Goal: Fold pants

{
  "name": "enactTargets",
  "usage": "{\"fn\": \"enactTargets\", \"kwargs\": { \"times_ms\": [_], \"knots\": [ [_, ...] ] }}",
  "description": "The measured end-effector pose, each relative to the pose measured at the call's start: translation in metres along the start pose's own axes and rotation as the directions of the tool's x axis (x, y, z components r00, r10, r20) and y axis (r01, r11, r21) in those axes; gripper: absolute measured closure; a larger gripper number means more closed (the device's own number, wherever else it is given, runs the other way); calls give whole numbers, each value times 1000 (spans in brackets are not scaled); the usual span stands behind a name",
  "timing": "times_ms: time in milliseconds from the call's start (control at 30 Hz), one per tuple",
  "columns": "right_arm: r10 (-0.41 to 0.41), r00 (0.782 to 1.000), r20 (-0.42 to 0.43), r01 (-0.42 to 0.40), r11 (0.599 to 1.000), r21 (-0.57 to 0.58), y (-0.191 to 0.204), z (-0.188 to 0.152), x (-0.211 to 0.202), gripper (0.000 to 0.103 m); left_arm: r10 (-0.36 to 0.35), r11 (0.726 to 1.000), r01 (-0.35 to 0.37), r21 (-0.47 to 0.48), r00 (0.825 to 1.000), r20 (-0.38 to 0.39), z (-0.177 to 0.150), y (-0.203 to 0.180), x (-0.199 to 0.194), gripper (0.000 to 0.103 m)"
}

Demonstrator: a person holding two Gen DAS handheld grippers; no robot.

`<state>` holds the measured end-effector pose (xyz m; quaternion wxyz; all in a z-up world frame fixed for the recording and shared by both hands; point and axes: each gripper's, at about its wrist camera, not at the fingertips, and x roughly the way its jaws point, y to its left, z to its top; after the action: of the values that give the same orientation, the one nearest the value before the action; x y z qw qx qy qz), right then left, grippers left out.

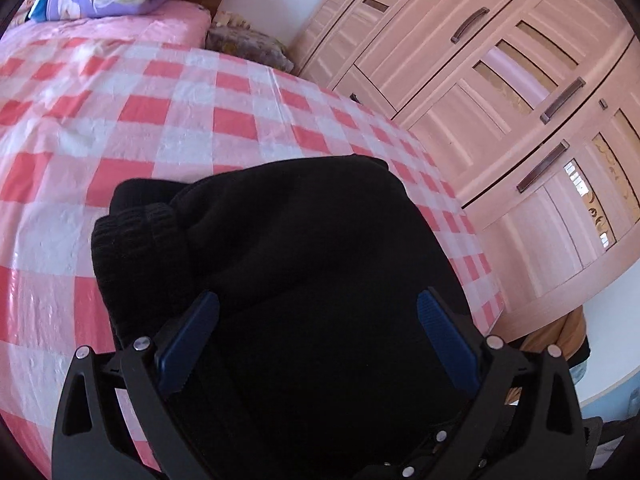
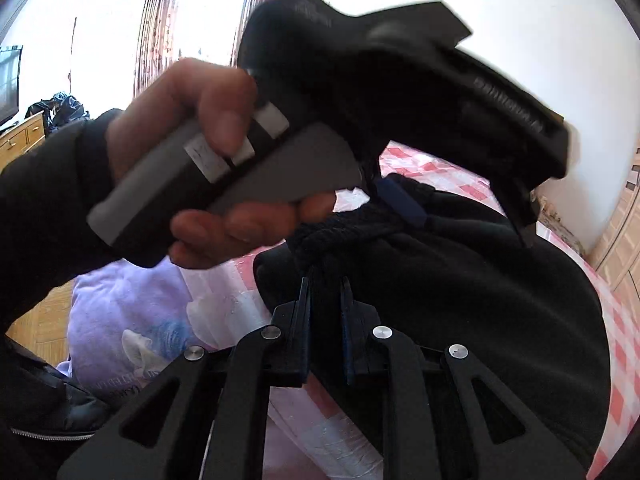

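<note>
- The pants (image 1: 304,240) are black, of a thick, soft, fleecy cloth, and lie bunched in a rounded heap rather than flat.
- In the left wrist view the heap fills the middle and lower middle of the frame, resting on the red-and-white checked cover.
- A ribbed knit cuff (image 1: 136,232) sticks out at the heap's left edge, left of centre in that view, rolled over on itself.
- In the right wrist view the pants (image 2: 460,300) take up the lower right, with a gathered, ribbed band (image 2: 344,228) near the centre of the frame.
</note>
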<state>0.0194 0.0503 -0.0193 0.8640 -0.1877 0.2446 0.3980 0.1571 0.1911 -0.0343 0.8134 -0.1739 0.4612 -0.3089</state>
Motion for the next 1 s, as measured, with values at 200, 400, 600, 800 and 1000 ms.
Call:
{"fn": "enactTargets", "kwargs": {
  "times_ms": [200,400,600,800,1000],
  "knots": [
    [0,1000,8,0,1000,27,-2,0,3,83,3,999,-4,43,1000,19,-9,4,1,4],
    [31,999,30,-31,1000,2,-10,-7,-48,43,93,992,-96,81,995,40,-13,-8,6,7],
    [-129,991,43,110,947,303,-95,-38,-103,41,75,994,-83,66,991,113,-22,-1,2,8],
    [-158,985,-69,170,954,248,-90,-91,-80,40,93,995,-98,37,987,129,-22,0,0,14],
    [-134,990,-53,144,938,316,-95,-90,-81,40,86,996,-87,4,985,147,-22,3,-2,14]
  ]
}}
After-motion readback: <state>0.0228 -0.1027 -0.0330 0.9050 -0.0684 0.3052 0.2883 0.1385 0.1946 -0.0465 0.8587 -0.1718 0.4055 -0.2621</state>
